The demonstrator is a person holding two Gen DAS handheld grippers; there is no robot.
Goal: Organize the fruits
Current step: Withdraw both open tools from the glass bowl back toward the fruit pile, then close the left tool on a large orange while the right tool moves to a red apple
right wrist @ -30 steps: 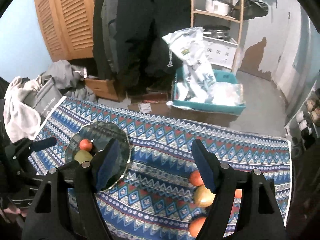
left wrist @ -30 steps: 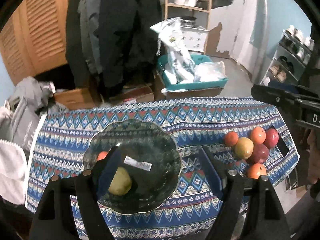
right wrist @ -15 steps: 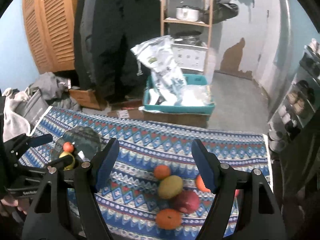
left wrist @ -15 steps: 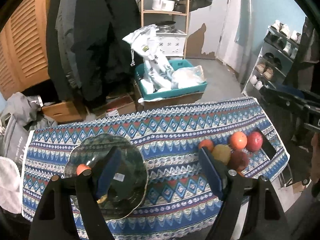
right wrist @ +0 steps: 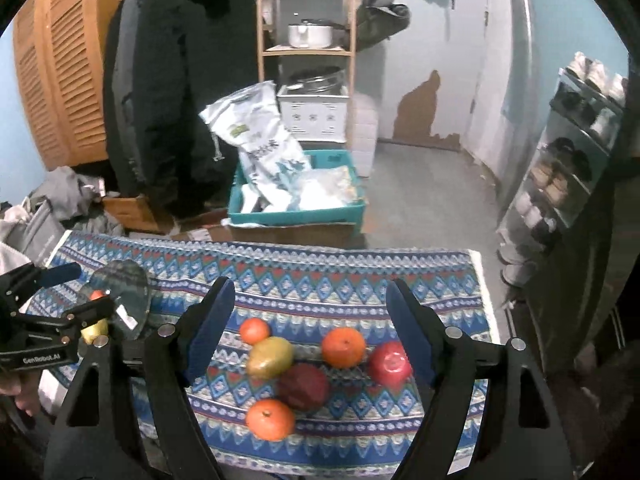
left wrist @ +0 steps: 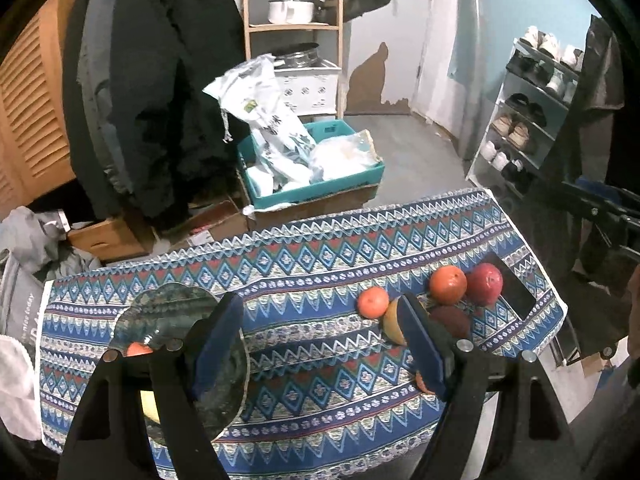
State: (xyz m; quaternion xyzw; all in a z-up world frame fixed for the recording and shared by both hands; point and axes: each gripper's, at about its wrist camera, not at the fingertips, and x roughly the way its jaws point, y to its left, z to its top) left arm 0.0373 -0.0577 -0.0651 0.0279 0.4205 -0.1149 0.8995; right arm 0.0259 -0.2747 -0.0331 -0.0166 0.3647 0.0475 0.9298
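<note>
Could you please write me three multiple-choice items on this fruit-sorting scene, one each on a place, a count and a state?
1. Where does the glass plate lie on the patterned tablecloth, seen from the right wrist?
A. at its left end
B. at its right end
C. on the floor

2. How many fruits form the loose cluster on the cloth?
A. three
B. six
C. nine

3. What is between the pads of the right tool?
A. an orange
B. the plate
C. nothing

Answers:
1 A, the plate sits at the left end, beside the left tool.
2 B, six fruits count out there.
3 C, the jaws are opening, above the fruit and gripping none.
</note>
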